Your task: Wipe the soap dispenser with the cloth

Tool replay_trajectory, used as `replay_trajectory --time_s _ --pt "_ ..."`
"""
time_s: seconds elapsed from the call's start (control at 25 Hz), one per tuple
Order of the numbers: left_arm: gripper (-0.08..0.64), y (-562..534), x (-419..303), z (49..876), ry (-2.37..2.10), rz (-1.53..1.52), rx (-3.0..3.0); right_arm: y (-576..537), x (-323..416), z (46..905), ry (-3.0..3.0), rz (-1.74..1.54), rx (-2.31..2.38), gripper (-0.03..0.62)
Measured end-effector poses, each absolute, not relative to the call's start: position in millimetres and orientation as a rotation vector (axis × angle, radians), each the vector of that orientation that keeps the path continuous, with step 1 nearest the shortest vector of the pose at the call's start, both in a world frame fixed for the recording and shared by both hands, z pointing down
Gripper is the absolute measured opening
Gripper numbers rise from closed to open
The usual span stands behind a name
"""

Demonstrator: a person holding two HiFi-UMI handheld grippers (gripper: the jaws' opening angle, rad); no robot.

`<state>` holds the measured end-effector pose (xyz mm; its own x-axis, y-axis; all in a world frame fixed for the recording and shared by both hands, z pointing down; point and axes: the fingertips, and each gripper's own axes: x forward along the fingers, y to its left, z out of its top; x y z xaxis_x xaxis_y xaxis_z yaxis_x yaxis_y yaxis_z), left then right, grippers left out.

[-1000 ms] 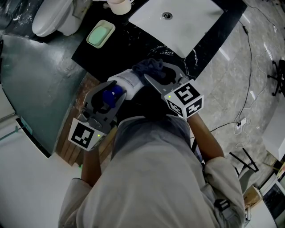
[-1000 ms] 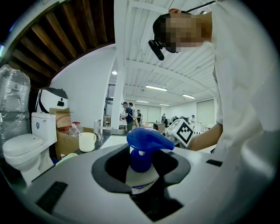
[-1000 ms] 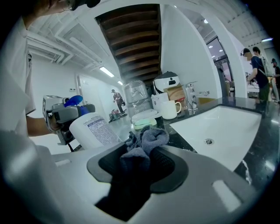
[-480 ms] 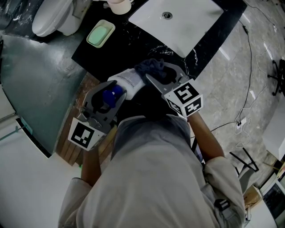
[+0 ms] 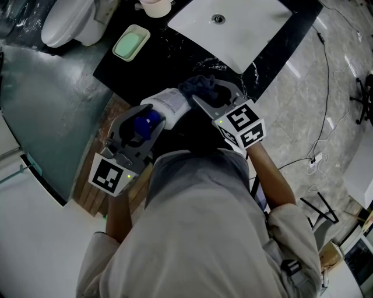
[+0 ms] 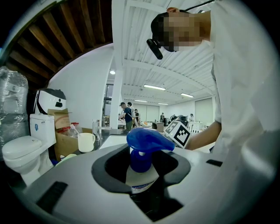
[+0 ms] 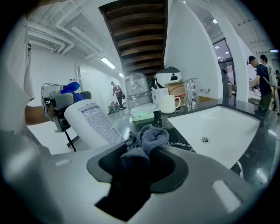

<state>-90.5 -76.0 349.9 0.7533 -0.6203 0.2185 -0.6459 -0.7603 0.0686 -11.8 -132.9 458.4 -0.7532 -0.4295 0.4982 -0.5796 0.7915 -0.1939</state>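
The soap dispenser (image 5: 168, 103) is a white bottle with a blue pump (image 5: 145, 124), held tilted over the counter's near edge. My left gripper (image 5: 152, 116) is shut on the bottle just under the pump. In the left gripper view the blue pump (image 6: 147, 137) juts up between the jaws of my left gripper (image 6: 142, 177). My right gripper (image 5: 211, 96) is shut on a bunched dark blue-grey cloth (image 5: 200, 87). From the right gripper view, the cloth (image 7: 146, 139) sticks out of my right gripper (image 7: 140, 162) and rests against the white bottle (image 7: 92, 122).
A black countertop (image 5: 152, 65) carries a white sink basin (image 5: 245, 35), a green soap dish (image 5: 132, 45) and a mug (image 5: 156, 7). A toilet (image 5: 69, 24) stands at the far left. Cables (image 5: 323, 87) run over the marble floor on the right.
My right gripper has shifted slightly toward the counter and tilted a little, carrying the cloth along the bottle. The left gripper and the dispenser have stayed still.
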Motion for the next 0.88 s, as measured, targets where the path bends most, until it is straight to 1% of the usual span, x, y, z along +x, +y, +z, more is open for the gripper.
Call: replay_trajectory --time_s 0.52,0.88 --pt "0.146 -77 -89 352 -0.999 0.279 2.817 -135 -16 466 -2.508 0.404 0.64 0.164" --pt "0.146 -75 -87 352 -0.981 0.31 2.836 -137 -25 465 -2.45 0.343 0.374 0.164"
